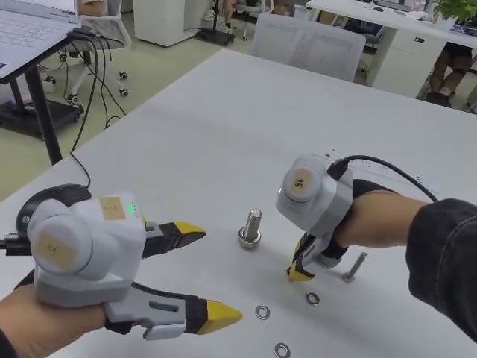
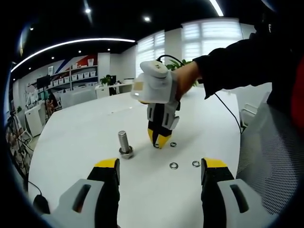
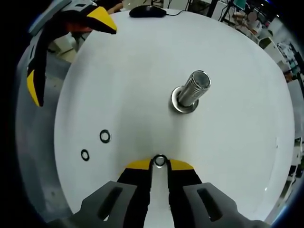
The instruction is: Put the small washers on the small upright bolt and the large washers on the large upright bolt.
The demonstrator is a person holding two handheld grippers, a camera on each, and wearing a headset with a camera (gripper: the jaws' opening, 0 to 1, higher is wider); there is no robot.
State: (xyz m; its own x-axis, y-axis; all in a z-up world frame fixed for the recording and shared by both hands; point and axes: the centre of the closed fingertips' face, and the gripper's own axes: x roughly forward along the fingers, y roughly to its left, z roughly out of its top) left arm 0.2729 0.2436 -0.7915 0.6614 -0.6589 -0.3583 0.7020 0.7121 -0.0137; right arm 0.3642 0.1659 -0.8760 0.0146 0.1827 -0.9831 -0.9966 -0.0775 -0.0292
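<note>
The right gripper [image 3: 160, 164] is pressed together on a washer [image 3: 160, 160], which is pinched across its rim between the yellow tips, low against the table [image 1: 223, 134]. The washer looks thin, light, stiff and smooth, so it would likely squirt out of a loose pinch. A hold on the outer edge that leaves the hole clear seems best. The large bolt [image 3: 190, 92] stands ahead of those tips and slightly right. The small bolt [image 1: 354, 267] is just beside that gripper. The left gripper [image 2: 160, 164] is spread wide and holds nothing, and 2 loose washers [image 2: 174, 166] lie just ahead of its jaws.
</note>
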